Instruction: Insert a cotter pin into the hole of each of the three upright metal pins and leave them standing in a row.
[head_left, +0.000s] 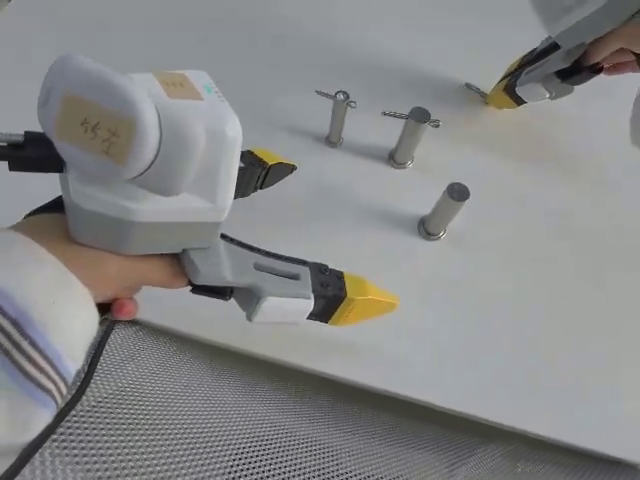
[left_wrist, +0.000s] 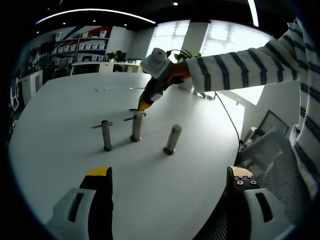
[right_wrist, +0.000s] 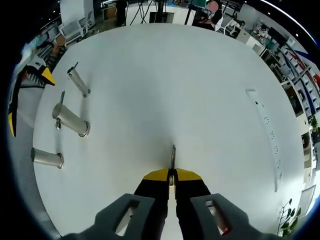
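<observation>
Three metal pins stand on the white table (head_left: 560, 300). The far pin (head_left: 338, 118) and the middle pin (head_left: 408, 137) each carry a cotter pin through the top. The near pin (head_left: 443, 211) has a bare top. My left gripper (head_left: 325, 235) is open and holds nothing, to the left of the pins (left_wrist: 136, 126). Beyond the pins, my right gripper (head_left: 500, 97) is shut on a cotter pin (right_wrist: 173, 156), low over the table. In the right gripper view the bare pin (right_wrist: 47, 157) lies at the far left, well apart from that cotter pin.
A grey mesh chair back (head_left: 250, 420) runs along the table's near edge. A white power strip (right_wrist: 265, 125) lies far off on the table. A person's striped sleeve (left_wrist: 235, 65) reaches in behind the right gripper (left_wrist: 149, 98).
</observation>
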